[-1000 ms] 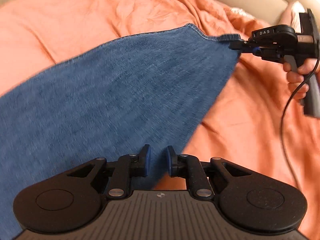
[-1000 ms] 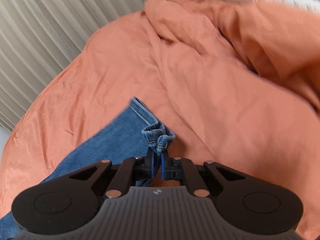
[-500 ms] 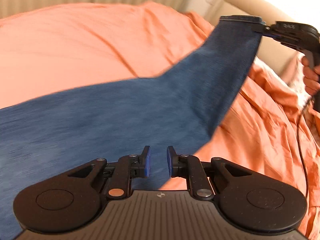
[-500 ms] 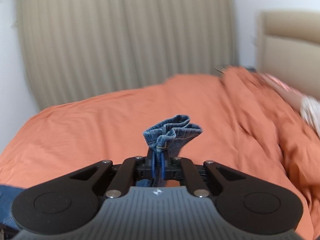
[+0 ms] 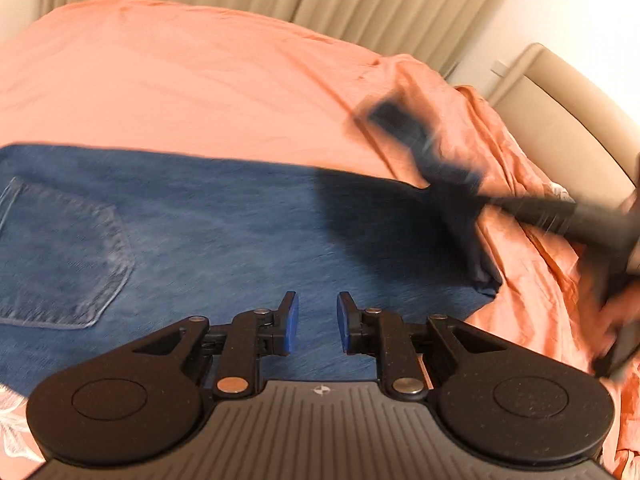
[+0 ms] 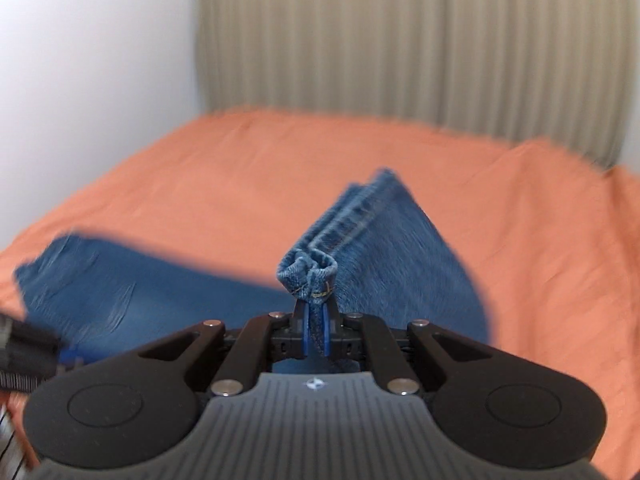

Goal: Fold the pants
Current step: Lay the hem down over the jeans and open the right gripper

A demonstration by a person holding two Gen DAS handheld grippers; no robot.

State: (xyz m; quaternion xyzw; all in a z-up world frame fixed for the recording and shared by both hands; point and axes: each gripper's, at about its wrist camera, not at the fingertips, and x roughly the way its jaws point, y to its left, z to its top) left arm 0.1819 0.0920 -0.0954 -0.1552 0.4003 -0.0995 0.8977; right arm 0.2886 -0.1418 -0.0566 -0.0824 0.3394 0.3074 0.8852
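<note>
Blue jeans [image 5: 208,224] lie spread on the orange bed cover [image 5: 200,80], a back pocket [image 5: 60,256] showing at the left. My left gripper [image 5: 318,320] hovers low over the seat of the jeans. Its jaws are opening, and nothing is pinched between the pads. My right gripper [image 6: 316,312] is shut on the bunched leg hem [image 6: 310,272], holding the leg [image 6: 392,256] up above the rest of the jeans [image 6: 140,296]. In the left wrist view the right gripper [image 5: 472,196] is a dark blur at the right, a hand [image 5: 616,312] behind it.
A beige headboard [image 5: 560,120] stands at the right, with rumpled cover [image 5: 520,184] in front of it. Pleated curtains [image 6: 400,40] and a white wall [image 6: 92,40] close off the far side. A patterned white cloth [image 5: 16,428] shows at the bottom left.
The right gripper has swung the held hem up and across, over the rest of the jeans. The left gripper has moved along the jeans until the back pocket shows, its jaws slightly wider.
</note>
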